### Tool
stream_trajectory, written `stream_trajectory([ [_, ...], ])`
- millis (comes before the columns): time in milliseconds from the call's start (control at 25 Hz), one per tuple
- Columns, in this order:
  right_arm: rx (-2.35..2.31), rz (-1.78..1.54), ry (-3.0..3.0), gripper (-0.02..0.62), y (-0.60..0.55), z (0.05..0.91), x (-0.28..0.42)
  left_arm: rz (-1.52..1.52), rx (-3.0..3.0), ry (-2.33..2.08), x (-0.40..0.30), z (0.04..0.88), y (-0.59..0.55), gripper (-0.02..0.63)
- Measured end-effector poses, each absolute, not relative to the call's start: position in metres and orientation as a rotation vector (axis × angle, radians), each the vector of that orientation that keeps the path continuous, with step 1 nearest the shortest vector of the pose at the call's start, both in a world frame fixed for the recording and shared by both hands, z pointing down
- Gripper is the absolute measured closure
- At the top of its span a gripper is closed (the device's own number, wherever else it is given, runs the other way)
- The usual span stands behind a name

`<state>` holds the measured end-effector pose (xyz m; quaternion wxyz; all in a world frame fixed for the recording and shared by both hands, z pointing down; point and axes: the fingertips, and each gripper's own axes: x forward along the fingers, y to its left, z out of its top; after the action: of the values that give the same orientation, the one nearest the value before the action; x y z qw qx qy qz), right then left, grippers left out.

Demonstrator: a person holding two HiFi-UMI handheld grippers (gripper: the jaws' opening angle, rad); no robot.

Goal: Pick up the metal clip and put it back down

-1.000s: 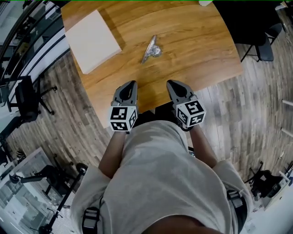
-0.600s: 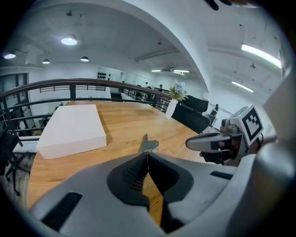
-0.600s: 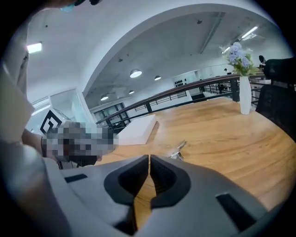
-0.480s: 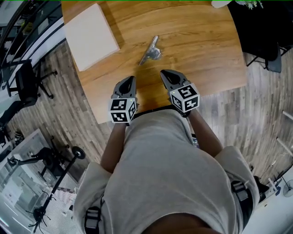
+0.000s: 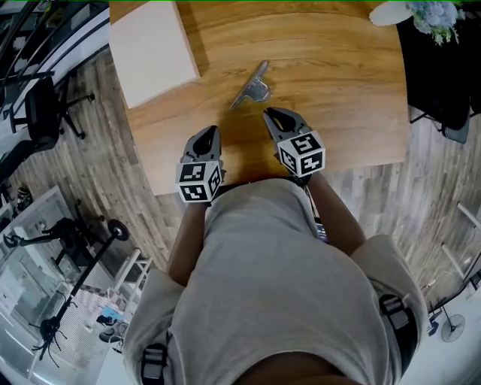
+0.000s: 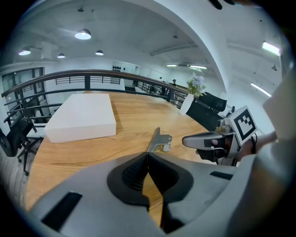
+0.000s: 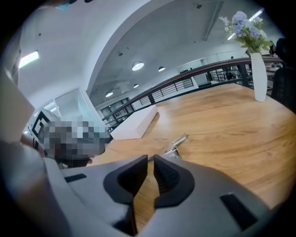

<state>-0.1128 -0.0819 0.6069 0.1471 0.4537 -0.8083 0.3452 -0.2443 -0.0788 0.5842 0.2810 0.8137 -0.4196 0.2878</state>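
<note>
The metal clip (image 5: 252,86) lies flat on the wooden table (image 5: 338,83), its long handle pointing away from me. It also shows ahead in the left gripper view (image 6: 158,140) and the right gripper view (image 7: 175,143). My right gripper (image 5: 268,113) hovers just short of the clip, a little to its right, jaws nearly together with nothing between them (image 7: 150,159). My left gripper (image 5: 209,131) stays further back to the left, shut and empty (image 6: 148,155). Neither touches the clip.
A flat white box (image 5: 154,49) lies at the table's far left. A white vase with flowers (image 5: 391,13) stands at the far right edge. Office chairs and wood flooring surround the table, and the near table edge is under my grippers.
Both grippers have moved forward over the table; the right one has closed in on the clip. The clip has not moved.
</note>
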Motion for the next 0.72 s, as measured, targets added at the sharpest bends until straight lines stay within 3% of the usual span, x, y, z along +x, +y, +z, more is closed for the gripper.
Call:
stream_trajectory([
  [80,1.287,1.086,-2.349,0.556,-0.089,0.611,-0.116,0.768,2.156,-1.151,-0.25,0.585,-0.079,0.582],
  [200,1.265,1.255,-2.36,0.464,-0.095,0.623,-0.119,0.767,2.107,-1.189,-0.259,0.59,-0.073,0.581],
  [720,1.388,1.79,-2.231,0.459,-0.121,0.652,-0.115,0.768,1.964,-1.315,-0.286,0.6,-0.05,0.583],
])
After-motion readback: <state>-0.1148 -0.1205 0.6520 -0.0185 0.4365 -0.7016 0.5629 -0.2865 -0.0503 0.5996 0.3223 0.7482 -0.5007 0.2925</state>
